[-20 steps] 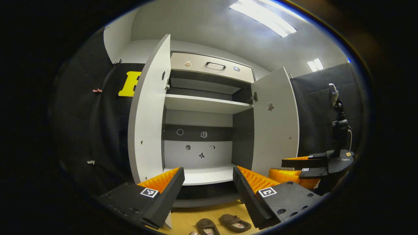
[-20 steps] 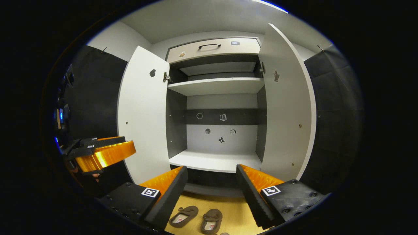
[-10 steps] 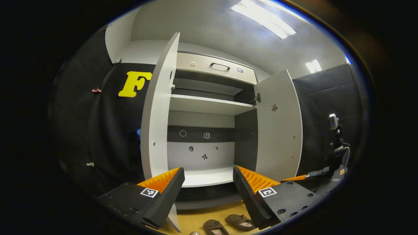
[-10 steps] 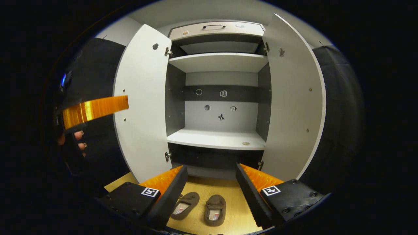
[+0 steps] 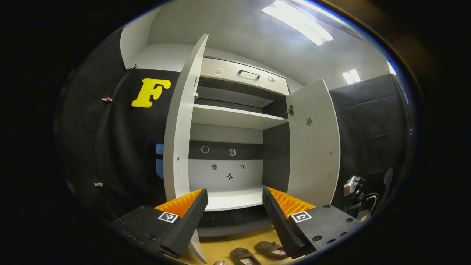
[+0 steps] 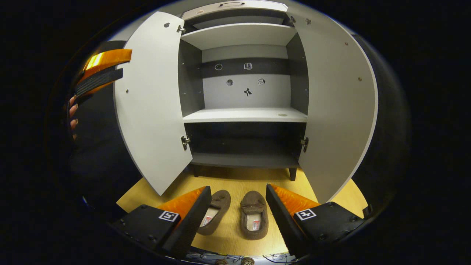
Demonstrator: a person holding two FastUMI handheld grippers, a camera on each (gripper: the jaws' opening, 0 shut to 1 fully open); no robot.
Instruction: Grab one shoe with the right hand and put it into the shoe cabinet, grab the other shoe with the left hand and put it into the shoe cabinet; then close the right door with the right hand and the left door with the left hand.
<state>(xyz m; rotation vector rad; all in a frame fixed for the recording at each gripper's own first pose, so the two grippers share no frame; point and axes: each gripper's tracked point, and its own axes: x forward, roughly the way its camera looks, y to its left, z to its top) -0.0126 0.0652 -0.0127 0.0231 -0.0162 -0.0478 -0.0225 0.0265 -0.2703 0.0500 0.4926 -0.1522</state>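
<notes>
Since a second ago we have tipped the right gripper [image 6: 238, 206] downward, so the two brown soft slippers [image 6: 253, 217] now lie side by side between its spread fingers, on the yellow wooden floor [image 6: 235, 176] just before the grey shoe cabinet [image 6: 244, 115]. We judge the first grasp imminent. Our left gripper [image 5: 234, 208] hangs higher, fingers spread, holding nothing. Both white cabinet doors [image 6: 152, 106] stand open. Black cloth walls the booth.

two shoes [image 6: 235, 215] side by side on floor [image 6: 323, 191] before open shoe cabinet [image 6: 244, 114].
</notes>
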